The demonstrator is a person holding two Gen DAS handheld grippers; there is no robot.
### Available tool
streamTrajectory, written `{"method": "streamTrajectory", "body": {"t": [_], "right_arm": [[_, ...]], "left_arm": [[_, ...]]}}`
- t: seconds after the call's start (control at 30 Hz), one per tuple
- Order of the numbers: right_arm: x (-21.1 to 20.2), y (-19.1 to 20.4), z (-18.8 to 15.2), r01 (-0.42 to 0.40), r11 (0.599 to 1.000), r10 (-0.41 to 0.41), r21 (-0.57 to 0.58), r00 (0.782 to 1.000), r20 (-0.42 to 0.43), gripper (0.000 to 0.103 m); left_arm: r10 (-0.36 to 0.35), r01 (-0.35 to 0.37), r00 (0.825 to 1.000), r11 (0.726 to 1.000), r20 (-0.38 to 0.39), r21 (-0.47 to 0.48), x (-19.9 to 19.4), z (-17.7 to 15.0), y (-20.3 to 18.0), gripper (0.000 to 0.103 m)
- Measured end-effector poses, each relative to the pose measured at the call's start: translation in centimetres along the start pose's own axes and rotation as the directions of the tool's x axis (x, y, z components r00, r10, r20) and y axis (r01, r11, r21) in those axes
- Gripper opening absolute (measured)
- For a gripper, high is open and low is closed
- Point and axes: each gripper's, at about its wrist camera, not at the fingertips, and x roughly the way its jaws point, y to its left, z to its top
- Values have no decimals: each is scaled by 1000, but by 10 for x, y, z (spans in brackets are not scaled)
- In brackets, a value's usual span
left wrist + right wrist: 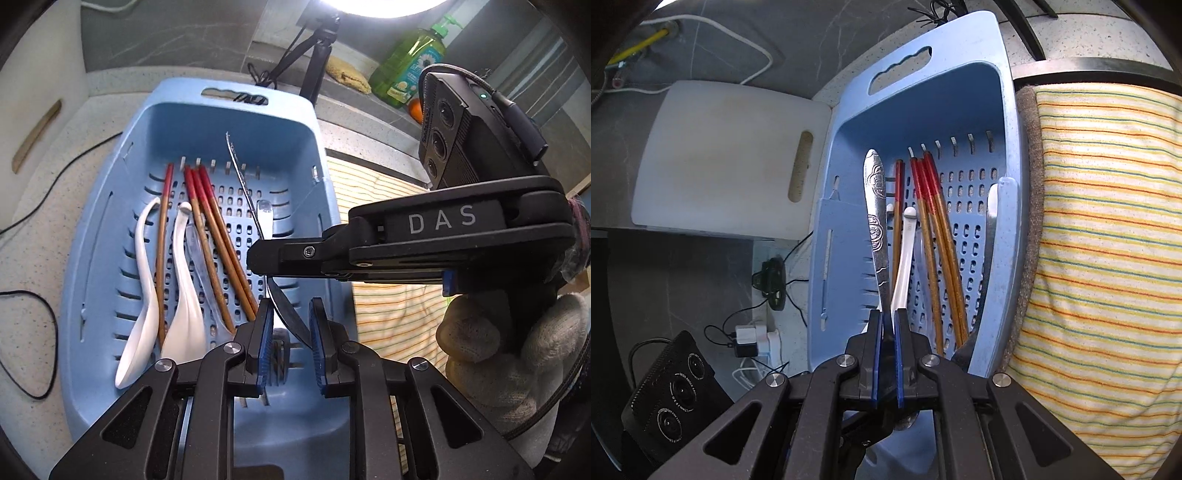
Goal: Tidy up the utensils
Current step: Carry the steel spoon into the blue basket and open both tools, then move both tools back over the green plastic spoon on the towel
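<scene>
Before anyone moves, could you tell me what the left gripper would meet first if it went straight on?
Probably the metal spoon slanting between its fingers, then the blue basket floor; depth is unclear.
</scene>
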Motion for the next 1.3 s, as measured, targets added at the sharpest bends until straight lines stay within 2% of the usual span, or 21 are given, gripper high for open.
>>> {"method": "streamTrajectory", "body": {"t": [0.4, 0.57, 0.9, 1.0, 1.07, 1.2, 1.3], "right_arm": [[-5, 4, 6, 25, 999, -24, -26, 999, 44, 9], [-14, 4, 5, 29, 998, -26, -55, 998, 61, 19], [-54, 12, -9, 39, 987, -19, -156, 992, 126, 23], [-66, 13, -15, 57, 980, -30, -189, 989, 147, 25], [-74, 15, -19, 77, 973, -43, -218, 986, 160, 27], [-92, 19, -29, 158, 945, -96, -288, 971, 217, 29], [-102, 19, -36, 216, 924, -138, -316, 958, 252, 35]], "left_arm": [[37, -38, 999, 999, -38, -12, 16, 6, -1, 18], [60, -60, 998, 998, -16, -21, 6, 5, -2, 18], [159, -158, 986, 987, 57, -9, -24, -9, -23, 22], [192, -192, 977, 981, 89, -5, -35, -13, -32, 25], [221, -223, 969, 975, 114, -1, -40, -15, -39, 32], [241, -245, 960, 970, 142, 7, -47, -16, -50, 32], [251, -255, 956, 967, 154, 9, -50, -17, -58, 32]]}}
